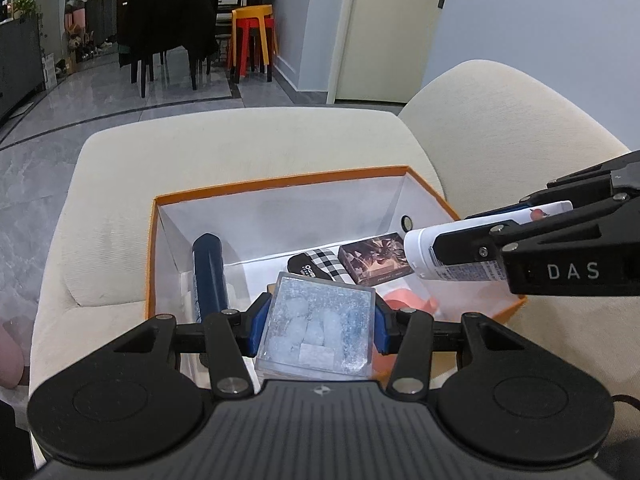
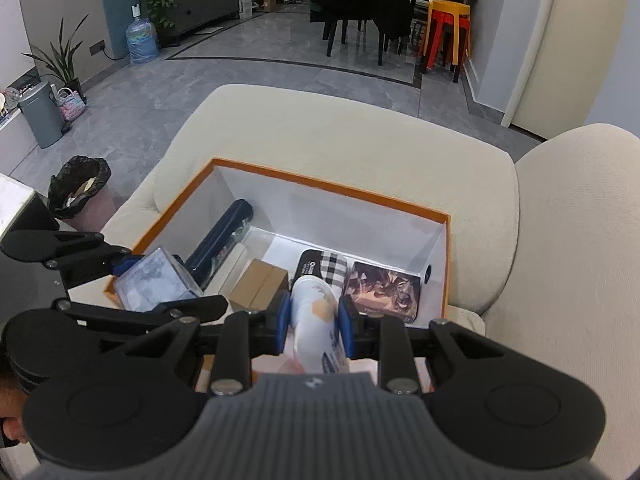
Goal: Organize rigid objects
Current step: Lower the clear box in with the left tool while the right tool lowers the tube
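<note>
An orange box [image 1: 280,179] with a white inside sits on a cream sofa seat; it also shows in the right wrist view [image 2: 332,182]. My left gripper [image 1: 318,322] is shut on a clear plastic case [image 1: 320,320], held over the box's near edge. My right gripper [image 2: 314,322] is shut on a white bottle [image 2: 316,320], above the box's near right part; the bottle also shows in the left wrist view [image 1: 460,252]. Inside lie a dark blue cylinder [image 1: 208,272], a checkered black pouch [image 1: 318,266], a dark picture box [image 1: 374,262] and a brown cardboard box [image 2: 260,286].
The cream sofa seat [image 1: 248,140] surrounds the box, with its armrest [image 1: 500,120] at the right. Beyond the sofa are grey floor, dark chairs [image 1: 168,28], stacked orange and red stools [image 1: 252,36], a black-bagged bin [image 2: 80,188] and a grey bin [image 2: 40,116].
</note>
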Demonstrator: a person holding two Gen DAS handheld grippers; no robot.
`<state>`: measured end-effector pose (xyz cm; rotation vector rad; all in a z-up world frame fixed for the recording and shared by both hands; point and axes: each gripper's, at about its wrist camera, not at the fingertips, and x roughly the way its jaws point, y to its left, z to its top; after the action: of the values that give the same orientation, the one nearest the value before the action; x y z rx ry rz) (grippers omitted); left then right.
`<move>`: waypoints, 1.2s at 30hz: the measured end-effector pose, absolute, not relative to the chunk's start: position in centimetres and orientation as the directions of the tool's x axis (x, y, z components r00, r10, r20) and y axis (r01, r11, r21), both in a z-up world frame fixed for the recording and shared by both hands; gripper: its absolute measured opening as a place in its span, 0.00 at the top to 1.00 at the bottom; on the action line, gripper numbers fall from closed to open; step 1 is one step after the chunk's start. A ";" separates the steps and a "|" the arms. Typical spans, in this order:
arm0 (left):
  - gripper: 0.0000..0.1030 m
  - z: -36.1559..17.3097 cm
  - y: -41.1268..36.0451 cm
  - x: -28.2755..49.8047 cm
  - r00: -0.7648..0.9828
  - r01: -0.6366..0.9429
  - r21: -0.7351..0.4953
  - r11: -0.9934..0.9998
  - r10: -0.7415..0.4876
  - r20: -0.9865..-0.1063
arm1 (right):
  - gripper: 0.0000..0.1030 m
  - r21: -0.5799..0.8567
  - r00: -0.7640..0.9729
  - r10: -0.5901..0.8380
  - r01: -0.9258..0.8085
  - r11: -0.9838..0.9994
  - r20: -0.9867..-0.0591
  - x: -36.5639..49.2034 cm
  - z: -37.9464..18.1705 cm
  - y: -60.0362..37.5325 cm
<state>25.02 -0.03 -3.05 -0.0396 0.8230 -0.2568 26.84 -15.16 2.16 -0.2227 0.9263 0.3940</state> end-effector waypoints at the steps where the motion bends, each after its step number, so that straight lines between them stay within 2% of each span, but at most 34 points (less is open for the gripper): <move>1: 0.46 -3.3 -0.1 25.3 0.648 0.208 -0.132 0.969 -0.238 -0.724 | 0.76 -0.017 0.535 0.232 -0.419 0.908 -0.812 27.3 1.8 -15.2; 36: 0.46 -8.8 -0.2 33.3 0.544 0.150 -0.075 0.986 -0.146 -0.827 | 0.76 0.020 0.415 0.218 -0.430 0.903 -0.883 37.2 -7.2 -13.2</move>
<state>33.26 -0.15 -8.75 0.0045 0.9804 -0.1755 37.22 -13.22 -7.19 -0.2226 1.0693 0.4108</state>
